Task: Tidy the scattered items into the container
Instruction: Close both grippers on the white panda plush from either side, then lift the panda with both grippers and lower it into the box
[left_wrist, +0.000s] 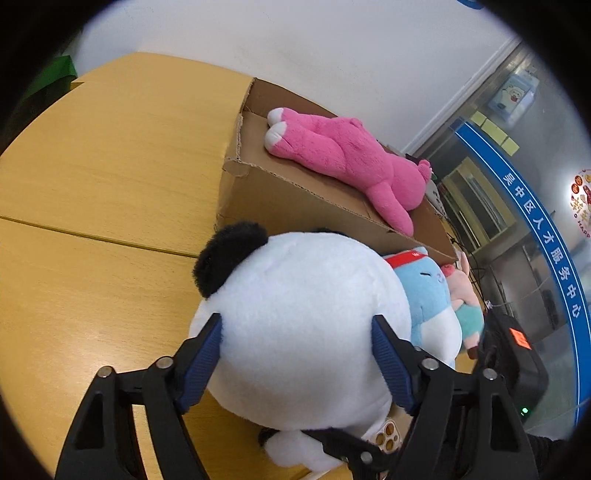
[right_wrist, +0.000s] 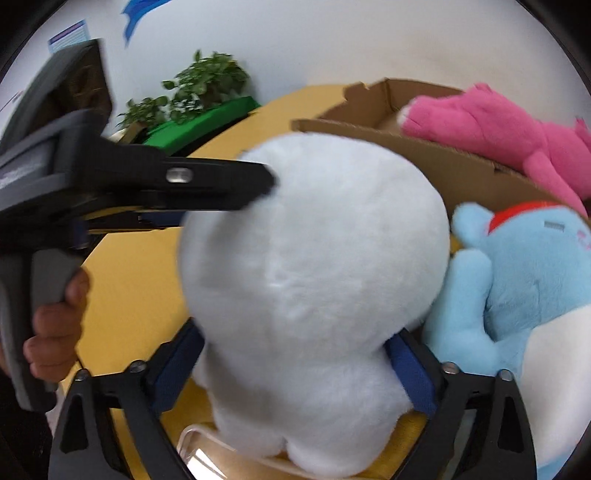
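Note:
A big white plush (left_wrist: 306, 314) with a black ear (left_wrist: 229, 258) stands on the wooden table (left_wrist: 92, 166) in front of the cardboard box (left_wrist: 295, 199). My left gripper (left_wrist: 295, 319) has its blue pads pressed on both sides of the plush's head. In the right wrist view my right gripper (right_wrist: 295, 332) squeezes the same white plush (right_wrist: 314, 258) lower down, at its narrow neck. A pink plush (left_wrist: 351, 155) lies in the box. A light blue plush (right_wrist: 535, 266) with a red band sits beside the white one, against the box (right_wrist: 424, 147).
A small pink and teal plush (left_wrist: 465, 295) stands beyond the blue one. A phone (left_wrist: 388, 432) lies under the white plush. A person's hand (right_wrist: 55, 325) holds the left gripper's handle. Potted plants (right_wrist: 207, 81) and a green block (right_wrist: 207, 118) are past the table's far edge.

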